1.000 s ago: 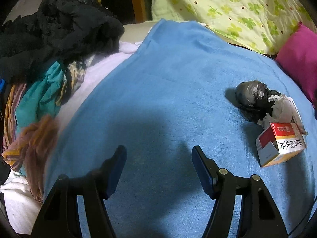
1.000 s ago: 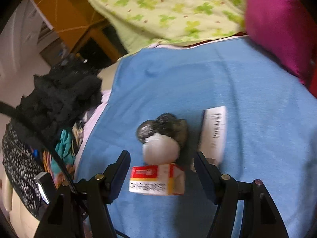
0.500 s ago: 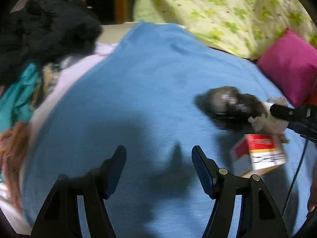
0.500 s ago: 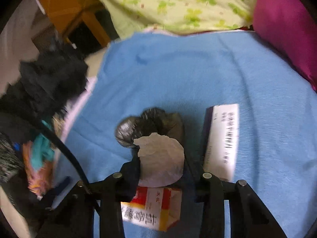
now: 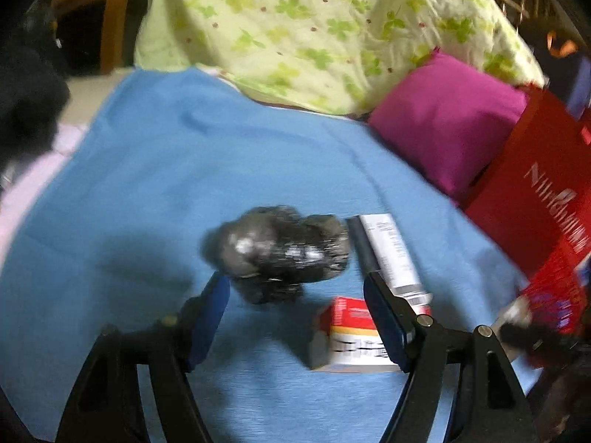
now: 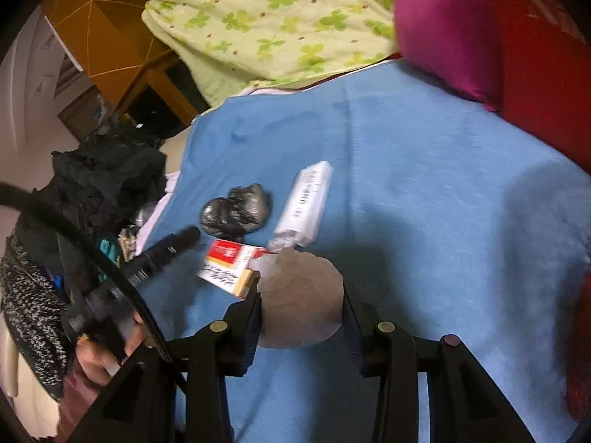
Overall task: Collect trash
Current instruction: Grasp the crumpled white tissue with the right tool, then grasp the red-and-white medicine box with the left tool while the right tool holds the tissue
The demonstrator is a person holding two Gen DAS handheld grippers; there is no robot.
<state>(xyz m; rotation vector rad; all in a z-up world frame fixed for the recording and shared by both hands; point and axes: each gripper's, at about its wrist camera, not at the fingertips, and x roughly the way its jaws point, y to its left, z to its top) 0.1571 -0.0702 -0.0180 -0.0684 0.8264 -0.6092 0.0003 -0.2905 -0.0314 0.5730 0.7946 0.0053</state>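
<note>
Though most print is blurred, little can be read.
Blanket (image 5: 155,192): blue, bearing all the trash.
Red bag (image 5: 546,199): at 3 o'clock, white lettering illegible.
Black wad (image 5: 280,254): centre, crumpled.
White box (image 5: 391,254): just beside wad, fine print unreadable.
Red-and-white carton (image 5: 351,336): at 5 o'clock, dark characters unreadable.
Tissue ball (image 6: 301,304): pinched by right gripper (image 6: 301,317).
Left gripper (image 5: 295,317): jaws spread, just widening, holding nothing.

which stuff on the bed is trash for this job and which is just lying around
Trash: crumpled tissue in the right gripper; black wad; red-and-white box; white carton.

Lying about: blue blanket, magenta pillow, floral quilt, dark clothes.
</note>
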